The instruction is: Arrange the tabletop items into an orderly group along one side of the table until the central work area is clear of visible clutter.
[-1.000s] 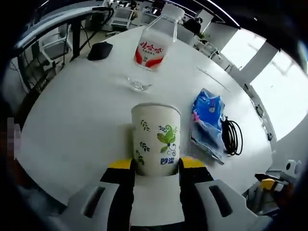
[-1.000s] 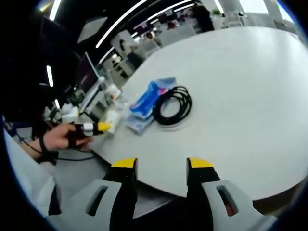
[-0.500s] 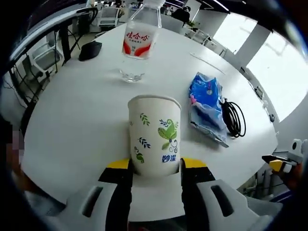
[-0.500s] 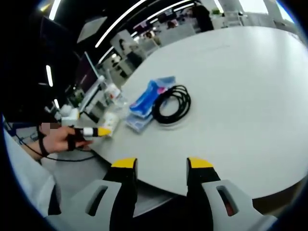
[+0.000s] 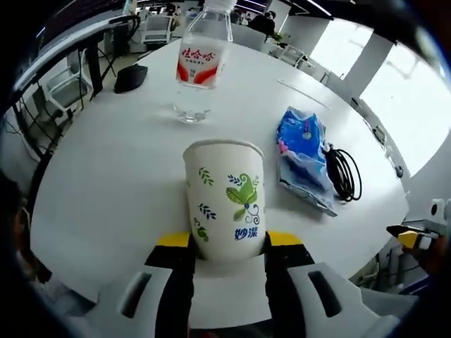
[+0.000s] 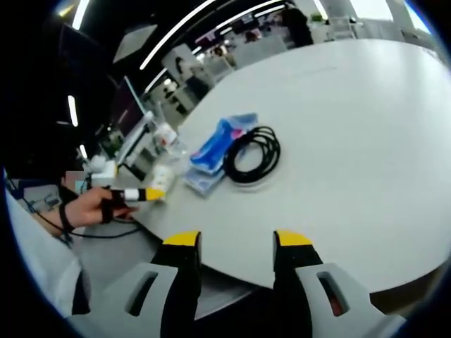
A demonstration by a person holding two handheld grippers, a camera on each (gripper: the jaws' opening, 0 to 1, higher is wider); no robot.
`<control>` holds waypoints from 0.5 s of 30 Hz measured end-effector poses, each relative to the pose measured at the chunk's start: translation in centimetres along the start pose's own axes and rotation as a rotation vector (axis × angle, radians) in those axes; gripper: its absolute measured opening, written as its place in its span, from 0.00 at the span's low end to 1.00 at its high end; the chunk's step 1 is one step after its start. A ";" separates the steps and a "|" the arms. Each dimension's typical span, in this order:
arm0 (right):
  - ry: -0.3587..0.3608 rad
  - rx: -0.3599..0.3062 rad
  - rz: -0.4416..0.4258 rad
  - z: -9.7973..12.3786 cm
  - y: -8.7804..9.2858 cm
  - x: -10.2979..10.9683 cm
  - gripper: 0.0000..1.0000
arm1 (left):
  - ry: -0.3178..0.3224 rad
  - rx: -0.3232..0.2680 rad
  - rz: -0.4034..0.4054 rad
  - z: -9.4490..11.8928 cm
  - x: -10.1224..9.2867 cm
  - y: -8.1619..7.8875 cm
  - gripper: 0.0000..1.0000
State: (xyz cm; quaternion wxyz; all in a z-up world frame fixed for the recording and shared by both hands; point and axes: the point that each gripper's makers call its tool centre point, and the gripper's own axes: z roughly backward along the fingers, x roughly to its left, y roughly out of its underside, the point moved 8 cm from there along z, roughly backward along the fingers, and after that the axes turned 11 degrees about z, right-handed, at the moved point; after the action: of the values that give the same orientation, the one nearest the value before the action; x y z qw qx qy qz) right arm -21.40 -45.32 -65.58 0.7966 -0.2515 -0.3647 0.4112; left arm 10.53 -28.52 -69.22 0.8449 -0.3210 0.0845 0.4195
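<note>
A white paper cup (image 5: 224,201) with green leaf print stands upright between the yellow-tipped jaws of my left gripper (image 5: 227,241), which is shut on its lower half. Beyond it on the white round table (image 5: 113,176) are a clear water bottle (image 5: 196,67) with a red label, a blue packet (image 5: 303,151) and a coiled black cable (image 5: 344,176). My right gripper (image 6: 237,243) is open with nothing between its fingers, just off the table's (image 6: 366,141) near edge. In the right gripper view, the blue packet (image 6: 220,146) and cable (image 6: 254,153) lie ahead, and the left gripper (image 6: 134,192) comes in from the left.
A flat black object (image 5: 130,76) lies at the table's far left edge. Office chairs and desks stand around the table. A person's hand (image 6: 88,205) holds the left gripper. The right gripper's yellow tip (image 5: 412,238) pokes in at the right.
The left gripper view has shifted slightly toward the table with the cup still in the jaws. In the right gripper view, the hand with the left gripper has barely moved.
</note>
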 end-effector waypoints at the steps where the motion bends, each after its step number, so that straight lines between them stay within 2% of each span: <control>1: -0.001 0.001 0.000 0.0 0.0 0.0 0.39 | 0.007 0.001 0.003 0.0 0.0 0.0 0.37; 5: -0.006 0.003 0.007 -0.2 -0.2 0.1 0.39 | 0.026 -0.002 0.014 0.2 -0.1 -0.1 0.37; 15: -0.036 0.013 0.032 -1.4 -1.0 1.2 0.39 | 0.086 0.011 0.007 0.5 -1.7 0.8 0.37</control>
State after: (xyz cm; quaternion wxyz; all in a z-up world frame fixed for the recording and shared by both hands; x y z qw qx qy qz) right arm -19.34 -45.04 -65.28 0.7847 -0.2448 -0.3725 0.4308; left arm 8.79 -28.97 -68.52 0.8407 -0.3340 0.1240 0.4077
